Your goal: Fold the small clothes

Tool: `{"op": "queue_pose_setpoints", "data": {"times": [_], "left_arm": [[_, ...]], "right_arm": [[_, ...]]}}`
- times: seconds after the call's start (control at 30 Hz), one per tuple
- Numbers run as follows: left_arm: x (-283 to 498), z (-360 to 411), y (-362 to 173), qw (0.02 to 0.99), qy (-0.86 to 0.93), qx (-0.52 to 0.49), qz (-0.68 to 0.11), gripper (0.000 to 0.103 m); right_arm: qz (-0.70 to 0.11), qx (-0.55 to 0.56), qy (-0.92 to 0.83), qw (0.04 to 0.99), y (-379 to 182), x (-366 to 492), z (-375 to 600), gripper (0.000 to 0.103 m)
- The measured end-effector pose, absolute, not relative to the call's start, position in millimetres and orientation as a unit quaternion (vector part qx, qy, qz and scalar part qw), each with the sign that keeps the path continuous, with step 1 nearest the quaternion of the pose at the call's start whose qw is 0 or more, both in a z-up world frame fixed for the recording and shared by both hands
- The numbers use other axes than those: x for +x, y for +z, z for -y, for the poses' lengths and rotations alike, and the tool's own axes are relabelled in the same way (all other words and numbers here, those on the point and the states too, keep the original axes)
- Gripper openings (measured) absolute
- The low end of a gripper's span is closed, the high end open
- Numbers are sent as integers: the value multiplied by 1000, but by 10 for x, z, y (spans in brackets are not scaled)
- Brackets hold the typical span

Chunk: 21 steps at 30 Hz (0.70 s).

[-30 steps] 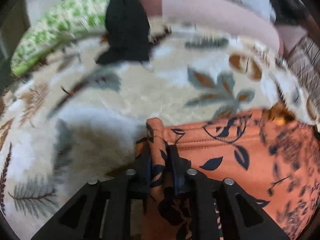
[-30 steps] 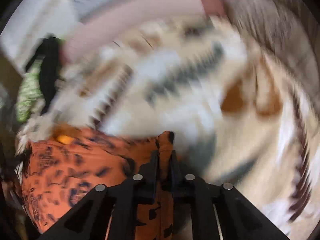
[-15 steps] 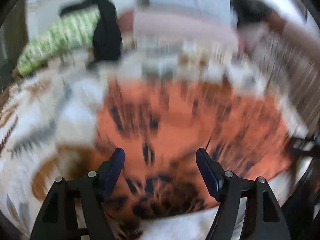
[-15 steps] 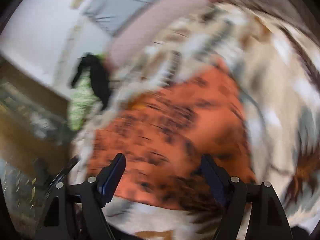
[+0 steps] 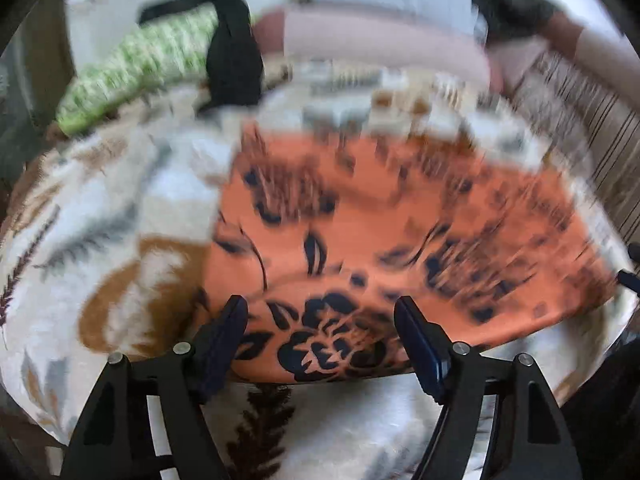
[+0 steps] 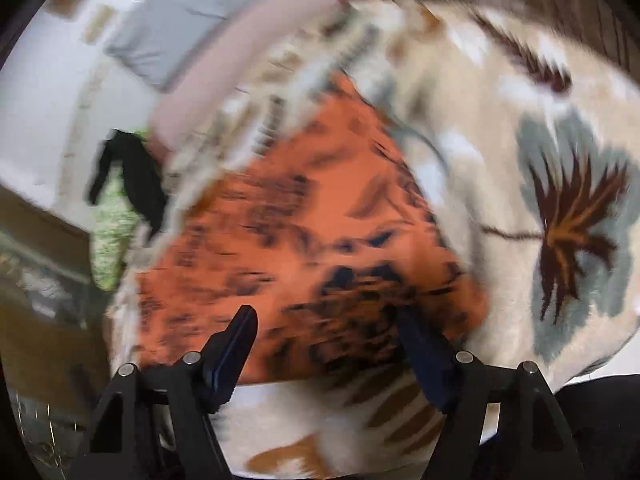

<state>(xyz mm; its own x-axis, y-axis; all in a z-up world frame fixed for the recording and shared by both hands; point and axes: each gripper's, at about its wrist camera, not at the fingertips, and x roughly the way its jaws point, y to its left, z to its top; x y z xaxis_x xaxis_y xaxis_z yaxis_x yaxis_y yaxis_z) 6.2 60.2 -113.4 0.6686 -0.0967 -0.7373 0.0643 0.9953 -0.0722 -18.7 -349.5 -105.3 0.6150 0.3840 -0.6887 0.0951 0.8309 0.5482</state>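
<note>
Both jaws are spread wide, pinching nothing: left gripper [image 5: 320, 320] and right gripper [image 6: 326, 322] have just been opened. The orange cloth [image 5: 380, 232] at 12 o'clock should be grabbed gently by its near edge.

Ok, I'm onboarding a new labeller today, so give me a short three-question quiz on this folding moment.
1. True or false: the left gripper is clamped on the orange floral garment.
2. What does the garment lie on? A) a bare wooden table B) a leaf-patterned blanket C) a tray
3. What drapes over the green patterned pillow?

Key
1. False: both it and the right gripper stand open, having just been opening, nothing pinched.
2. B
3. A black cloth.
</note>
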Motion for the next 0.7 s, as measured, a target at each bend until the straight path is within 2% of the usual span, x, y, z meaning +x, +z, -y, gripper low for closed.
{"op": "queue_pose_setpoints", "data": {"times": [0.13, 0.23, 0.27, 0.3, 0.33, 0.47, 0.57, 0.63, 0.7], "left_arm": [[-195, -645, -885, 935, -45, -24, -350, 81], [-85, -708, -1257, 905, -28, -35, -422, 81], [8, -745, -1479, 884, -15, -32, -466, 81], [44, -754, -1638, 872, -15, -25, -489, 81], [-31, -703, -1598, 885, -14, -3, -465, 81], [-275, -629, -1319, 916, -24, 7, -400, 81], [-217, -685, -1415, 906, -18, -9, -423, 81], [-117, -751, -1647, 878, -4, -23, -479, 81], [-140, -753, -1640, 883, 0, -17, -469, 81]], "right_arm": [[-406, 244, 105, 874, -812, -294, 3266, 76], [-426, 260, 102, 861, -1087, -236, 3250, 77], [-452, 260, 88, 848, -1286, -161, 3282, 80], [-511, 272, 58, 813, -1592, -68, 3332, 80], [-543, 283, 40, 790, -1765, -35, 3365, 80], [-473, 284, 80, 830, -1432, -198, 3315, 79], [-433, 249, 97, 861, -1225, -212, 3201, 79], [-454, 255, 109, 846, -1422, -96, 3166, 81], [-517, 260, 82, 812, -1727, -22, 3177, 81]]}}
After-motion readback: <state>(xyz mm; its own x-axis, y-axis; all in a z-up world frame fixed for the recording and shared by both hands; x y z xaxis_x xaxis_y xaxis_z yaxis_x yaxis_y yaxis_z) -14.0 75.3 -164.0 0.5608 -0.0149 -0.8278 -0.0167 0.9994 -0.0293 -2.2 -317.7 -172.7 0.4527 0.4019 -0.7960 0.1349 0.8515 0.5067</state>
